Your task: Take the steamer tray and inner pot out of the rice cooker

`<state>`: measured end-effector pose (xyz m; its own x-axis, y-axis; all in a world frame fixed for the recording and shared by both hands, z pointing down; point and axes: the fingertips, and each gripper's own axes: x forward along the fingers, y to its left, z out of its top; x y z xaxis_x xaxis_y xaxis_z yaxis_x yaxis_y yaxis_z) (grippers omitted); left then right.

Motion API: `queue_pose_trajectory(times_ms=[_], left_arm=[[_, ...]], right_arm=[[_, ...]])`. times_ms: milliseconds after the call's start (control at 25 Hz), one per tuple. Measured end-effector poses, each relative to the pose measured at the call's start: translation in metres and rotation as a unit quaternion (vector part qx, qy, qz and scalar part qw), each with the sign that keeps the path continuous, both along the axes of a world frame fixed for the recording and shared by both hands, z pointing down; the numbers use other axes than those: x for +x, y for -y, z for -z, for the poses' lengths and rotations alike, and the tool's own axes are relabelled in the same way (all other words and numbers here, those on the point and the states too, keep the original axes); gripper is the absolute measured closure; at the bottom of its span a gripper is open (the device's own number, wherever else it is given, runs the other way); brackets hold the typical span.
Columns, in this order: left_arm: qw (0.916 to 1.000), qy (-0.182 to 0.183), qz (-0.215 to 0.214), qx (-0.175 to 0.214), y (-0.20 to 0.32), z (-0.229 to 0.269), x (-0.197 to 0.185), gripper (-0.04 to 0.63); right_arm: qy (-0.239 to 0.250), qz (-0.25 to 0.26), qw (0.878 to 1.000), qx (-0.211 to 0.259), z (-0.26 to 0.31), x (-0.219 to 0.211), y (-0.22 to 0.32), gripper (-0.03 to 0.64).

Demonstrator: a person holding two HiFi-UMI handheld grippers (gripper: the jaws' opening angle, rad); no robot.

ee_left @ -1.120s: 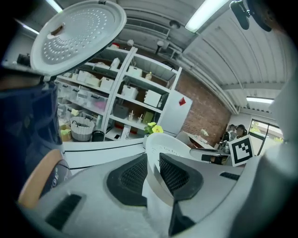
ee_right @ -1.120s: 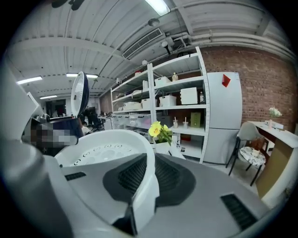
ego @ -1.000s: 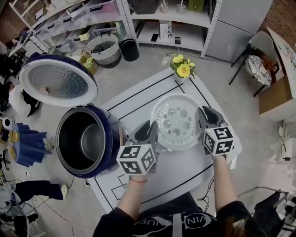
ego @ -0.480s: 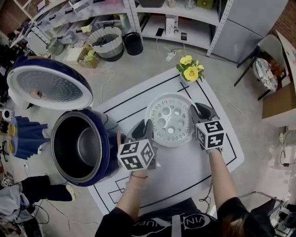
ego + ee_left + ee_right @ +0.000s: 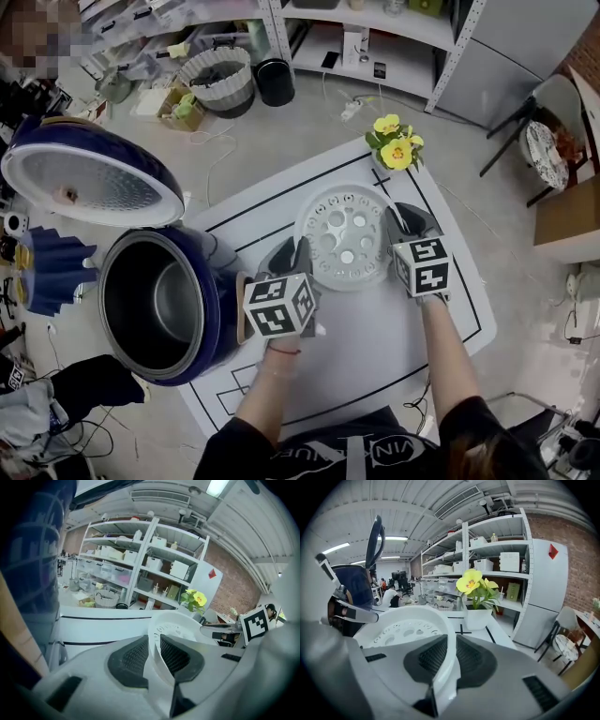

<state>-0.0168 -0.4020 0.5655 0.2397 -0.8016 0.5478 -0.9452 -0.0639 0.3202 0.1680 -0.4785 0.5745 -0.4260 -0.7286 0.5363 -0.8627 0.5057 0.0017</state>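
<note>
The white steamer tray [image 5: 345, 237], round with holes in its floor, is over the white table between both grippers. My left gripper [image 5: 298, 262] is shut on its left rim; in the left gripper view the rim [image 5: 154, 644] runs between the dark pads. My right gripper [image 5: 396, 225] is shut on the right rim [image 5: 449, 651]. The blue rice cooker [image 5: 178, 295] stands at the table's left edge with its lid [image 5: 89, 183] raised. The grey inner pot [image 5: 159, 302] sits inside it.
A white pot with yellow flowers [image 5: 397, 150] stands at the table's far corner, close behind the tray. Black lines [image 5: 281, 187] cross the table top. Shelving [image 5: 366, 37], a basket [image 5: 220, 80] and a bin [image 5: 275, 82] are on the floor beyond.
Both grippers have carried the tray a little farther from me and lower toward the table. The cooker has not moved on the table.
</note>
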Motion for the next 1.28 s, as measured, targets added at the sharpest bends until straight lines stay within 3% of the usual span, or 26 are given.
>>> queue_pose_trajectory(times_ms=[440,680,800,1280], left_arm=[[0.9993,0.029,-0.019,-0.012,0.013,-0.011,0.004,0.518],[0.999,0.039,-0.016,0.014,0.016,-0.002,0.004,0.486],[0.9983,0.045,-0.021,0.029,0.014,0.006,0.006,0.477],[0.9949,0.039,-0.044,0.082,-0.004,0.052,0.016,0.477]], right_arm=[[-0.021,0.003,1.0,0.006,-0.008,0.0,0.011,0.56],[-0.046,0.001,0.998,0.035,-0.003,-0.001,0.015,0.552],[-0.051,0.003,0.997,0.052,0.006,-0.002,0.011,0.506],[0.007,0.028,0.997,0.078,0.062,-0.022,-0.023,0.506]])
